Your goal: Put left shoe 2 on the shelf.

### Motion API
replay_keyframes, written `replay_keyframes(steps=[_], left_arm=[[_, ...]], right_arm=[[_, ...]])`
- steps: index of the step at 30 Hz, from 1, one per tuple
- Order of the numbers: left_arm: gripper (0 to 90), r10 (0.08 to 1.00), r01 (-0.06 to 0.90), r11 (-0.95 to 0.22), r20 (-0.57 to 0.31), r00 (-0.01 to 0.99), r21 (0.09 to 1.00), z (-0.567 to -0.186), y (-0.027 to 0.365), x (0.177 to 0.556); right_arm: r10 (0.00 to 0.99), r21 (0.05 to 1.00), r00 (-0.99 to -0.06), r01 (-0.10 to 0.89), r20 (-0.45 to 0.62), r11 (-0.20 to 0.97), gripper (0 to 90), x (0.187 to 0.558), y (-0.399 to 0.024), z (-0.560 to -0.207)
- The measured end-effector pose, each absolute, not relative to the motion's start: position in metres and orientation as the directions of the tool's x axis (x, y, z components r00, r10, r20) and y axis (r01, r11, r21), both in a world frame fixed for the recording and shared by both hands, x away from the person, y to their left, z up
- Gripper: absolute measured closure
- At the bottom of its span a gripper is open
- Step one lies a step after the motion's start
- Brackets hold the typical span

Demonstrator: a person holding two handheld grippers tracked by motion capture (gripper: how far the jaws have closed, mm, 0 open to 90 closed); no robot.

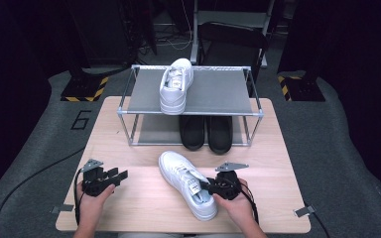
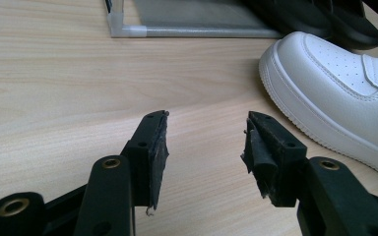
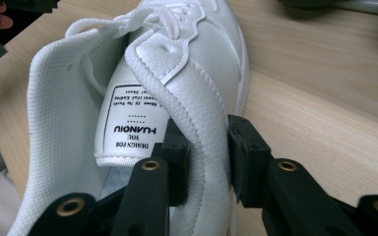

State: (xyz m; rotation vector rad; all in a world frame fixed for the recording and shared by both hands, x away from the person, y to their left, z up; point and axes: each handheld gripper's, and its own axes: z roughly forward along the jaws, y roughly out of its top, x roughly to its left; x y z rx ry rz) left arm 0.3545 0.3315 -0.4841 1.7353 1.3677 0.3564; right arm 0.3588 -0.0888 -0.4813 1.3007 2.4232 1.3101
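While the left gripper (image 2: 204, 147) waits half-open and empty, the white shoe's (image 1: 186, 182) collar is pinched by the right gripper's (image 3: 204, 162) jaws; lifting to the rack (image 1: 218, 94) seems next.

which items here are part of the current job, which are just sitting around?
In play: white shoe on table, side wall clamped in right claw; rack; matching white shoe on top shelf.
Idle: black shoes on lower shelf; left claw, open.
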Motion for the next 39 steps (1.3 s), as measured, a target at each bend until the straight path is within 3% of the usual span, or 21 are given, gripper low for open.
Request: replay_keyframes(steps=[12, 39], left_arm=[[50.3, 0.896, 0.649, -0.009, -0.282, 0.344, 0.761, -0.4875, 0.3362, 0.3532], [49.9, 0.901, 0.651, -0.005, -0.280, 0.333, 0.759, -0.4874, 0.3389, 0.3522]], right_arm=[[0.751, 0.756, -0.598, 0.620, 0.280, 0.212, 79.6, 0.3521, -0.0882, -0.4821], [0.760, 0.747, -0.562, 0.646, 0.326, 0.157, 80.5, 0.3485, -0.0940, -0.4779]])
